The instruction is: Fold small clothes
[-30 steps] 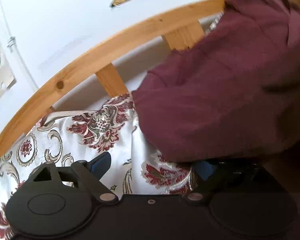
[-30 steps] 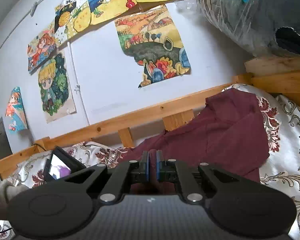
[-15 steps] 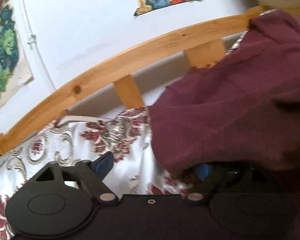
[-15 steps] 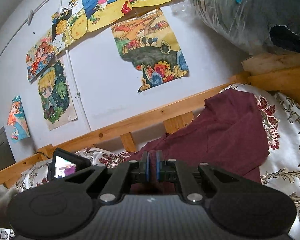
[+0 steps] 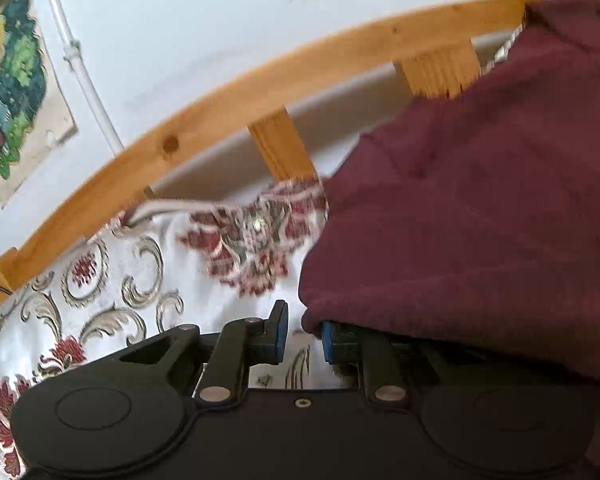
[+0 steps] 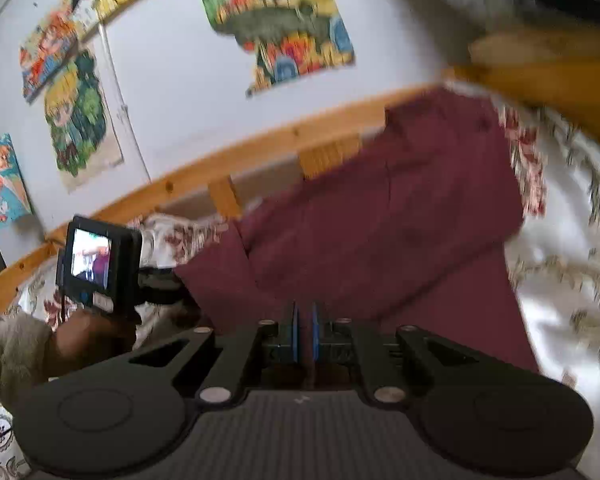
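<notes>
A maroon garment [image 5: 480, 208] lies on a floral bedsheet [image 5: 112, 300] and fills the right of the left wrist view. My left gripper [image 5: 303, 334] is at its near left edge, jaws a narrow gap apart, nothing between them. The cloth drapes over the right finger [image 5: 340, 340]. In the right wrist view the garment [image 6: 380, 216] stretches from my right gripper [image 6: 304, 338] toward the far right corner of the bed. The right gripper is shut on the garment's near edge. The left gripper and its camera [image 6: 96, 264] show at the garment's left edge.
A wooden bed rail [image 5: 228, 108] with slats runs along the back, in front of a white wall with cartoon posters [image 6: 276, 28]. A wooden post [image 6: 540, 64] and a bundle in plastic stand at the upper right. The bedsheet [image 6: 572, 280] extends to the right.
My left gripper's jaws have narrowed from wide open to a small gap at the garment's edge. The right gripper has swung, still shut on the cloth, and its view is blurred.
</notes>
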Demonstrator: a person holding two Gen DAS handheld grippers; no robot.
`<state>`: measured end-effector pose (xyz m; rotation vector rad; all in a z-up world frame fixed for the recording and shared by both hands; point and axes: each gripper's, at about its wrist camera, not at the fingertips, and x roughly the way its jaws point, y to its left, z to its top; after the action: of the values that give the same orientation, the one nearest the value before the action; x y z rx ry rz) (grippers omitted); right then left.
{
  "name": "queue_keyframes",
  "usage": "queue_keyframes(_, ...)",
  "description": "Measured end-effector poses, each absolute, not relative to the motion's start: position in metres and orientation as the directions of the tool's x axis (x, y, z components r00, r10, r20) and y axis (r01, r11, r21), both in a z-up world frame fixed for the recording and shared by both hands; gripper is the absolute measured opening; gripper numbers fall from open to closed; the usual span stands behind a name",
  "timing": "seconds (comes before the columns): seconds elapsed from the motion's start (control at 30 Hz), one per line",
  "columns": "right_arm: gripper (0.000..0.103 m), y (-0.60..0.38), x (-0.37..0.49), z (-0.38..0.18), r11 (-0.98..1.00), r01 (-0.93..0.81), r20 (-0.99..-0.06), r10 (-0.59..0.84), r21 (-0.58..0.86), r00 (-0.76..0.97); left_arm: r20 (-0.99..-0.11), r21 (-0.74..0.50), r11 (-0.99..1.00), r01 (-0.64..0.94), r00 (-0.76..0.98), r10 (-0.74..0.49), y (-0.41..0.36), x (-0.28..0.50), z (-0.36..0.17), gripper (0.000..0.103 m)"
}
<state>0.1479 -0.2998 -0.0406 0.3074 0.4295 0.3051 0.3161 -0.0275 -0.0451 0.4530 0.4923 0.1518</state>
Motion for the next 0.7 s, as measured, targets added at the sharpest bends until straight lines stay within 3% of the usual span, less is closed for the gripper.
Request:
queue_keyframes(0.1, 0.009, -0.298, 0.152, -0.049, 0.911, -0.203, -0.414, 0.351, 0.36, 0.84, -0.41, 0.488, 0.873, -0.009, 0.88, 0.239, -0.029, 0.31, -0.051, 0.027)
queue_keyframes(0.27, 0.009, -0.297, 0.149, -0.05, 0.921, -0.206, -0.432, 0.341, 0.329, 0.835, -0.414, 0.492, 0.87, -0.015, 0.876, 0.249, -0.021, 0.292, -0.056, 0.06)
queue_keyframes(0.37, 0.009, -0.292, 0.145, -0.044, 0.931, -0.238, -0.418, 0.34, 0.278, 0.842, -0.448, 0.422, 0.906, -0.03, 0.862, 0.237, -0.005, 0.276, -0.053, 0.072)
queue_keyframes(0.53, 0.009, -0.277, 0.133, -0.028, 0.932, -0.332, -0.422, 0.361, 0.143, 0.831, -0.451, 0.329, 0.941, -0.08, 0.862, 0.231, 0.015, 0.255, -0.04, 0.077)
queue_keyframes(0.6, 0.016, -0.267, 0.128, -0.027, 0.913, -0.401, -0.454, 0.388, 0.074, 0.802, -0.433, 0.298, 0.95, -0.092, 0.874, 0.221, 0.017, 0.253, -0.031, 0.08)
queue_keyframes(0.63, 0.032, -0.262, 0.125, -0.028, 0.901, -0.432, -0.467, 0.4, 0.043, 0.789, -0.424, 0.283, 0.955, -0.091, 0.881, 0.21, 0.018, 0.253, -0.027, 0.082)
queue_keyframes(0.67, 0.058, -0.259, 0.12, -0.03, 0.891, -0.454, -0.476, 0.409, 0.021, 0.779, -0.416, 0.271, 0.959, -0.085, 0.888, 0.196, 0.017, 0.255, -0.022, 0.083)
queue_keyframes(0.7, 0.066, -0.257, 0.117, -0.031, 0.884, -0.468, -0.478, 0.416, 0.012, 0.774, -0.407, 0.26, 0.963, -0.073, 0.896, 0.178, 0.015, 0.256, -0.017, 0.083)
